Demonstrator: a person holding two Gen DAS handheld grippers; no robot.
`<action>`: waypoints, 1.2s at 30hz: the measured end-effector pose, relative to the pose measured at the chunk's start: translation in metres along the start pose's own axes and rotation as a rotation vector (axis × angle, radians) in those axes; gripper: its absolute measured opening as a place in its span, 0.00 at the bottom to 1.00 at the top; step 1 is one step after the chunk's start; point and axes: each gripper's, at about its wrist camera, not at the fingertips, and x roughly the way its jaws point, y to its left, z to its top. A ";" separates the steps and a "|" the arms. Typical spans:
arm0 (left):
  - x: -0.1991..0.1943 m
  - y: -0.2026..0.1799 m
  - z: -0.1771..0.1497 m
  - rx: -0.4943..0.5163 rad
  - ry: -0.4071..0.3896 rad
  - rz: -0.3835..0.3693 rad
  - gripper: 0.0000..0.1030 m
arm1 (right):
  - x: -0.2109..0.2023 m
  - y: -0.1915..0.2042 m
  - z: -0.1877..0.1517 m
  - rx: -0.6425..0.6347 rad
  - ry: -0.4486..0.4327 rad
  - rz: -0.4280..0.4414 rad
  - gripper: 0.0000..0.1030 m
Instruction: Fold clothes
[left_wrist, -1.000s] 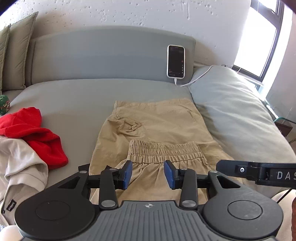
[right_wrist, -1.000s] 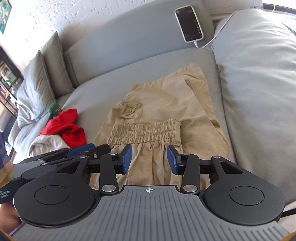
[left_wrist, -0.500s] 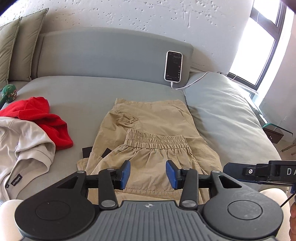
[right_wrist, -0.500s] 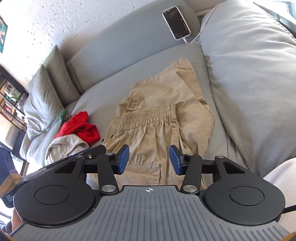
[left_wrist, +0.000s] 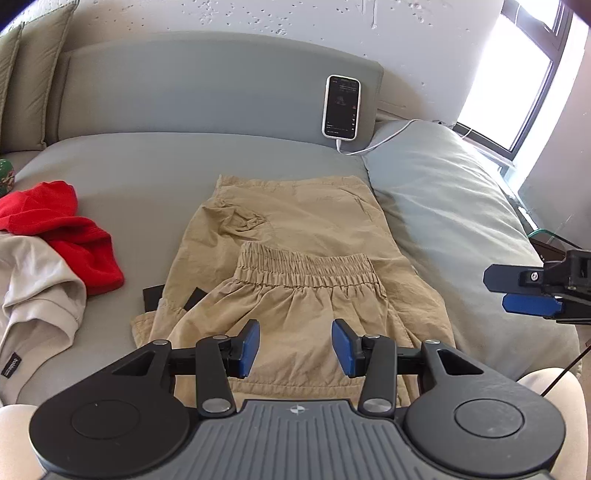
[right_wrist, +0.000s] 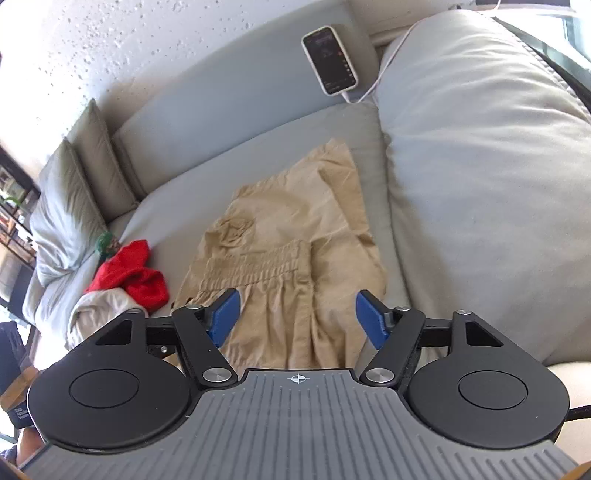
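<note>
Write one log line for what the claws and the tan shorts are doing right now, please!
left claw: open, empty, above tan shorts | right claw: opening, empty | shorts: waistband folded over legs, lying on bed

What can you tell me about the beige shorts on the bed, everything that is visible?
The beige shorts look like thin, wrinkled woven cloth. They lie flat on the grey bed, folded once, so the gathered elastic waistband rests across the middle of the lower layer. A creased pocket shows beyond it. Their right edge lies beside a grey pillow. Nothing grips them.
</note>
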 end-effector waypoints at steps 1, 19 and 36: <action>0.005 -0.002 0.003 0.001 0.002 -0.016 0.40 | 0.003 -0.006 0.007 0.014 -0.010 -0.002 0.79; 0.153 -0.026 0.051 0.063 0.203 -0.096 0.12 | 0.201 -0.109 0.115 0.296 0.074 0.186 0.59; 0.160 -0.014 0.056 0.047 0.208 -0.154 0.12 | 0.301 -0.099 0.149 0.276 0.198 0.293 0.12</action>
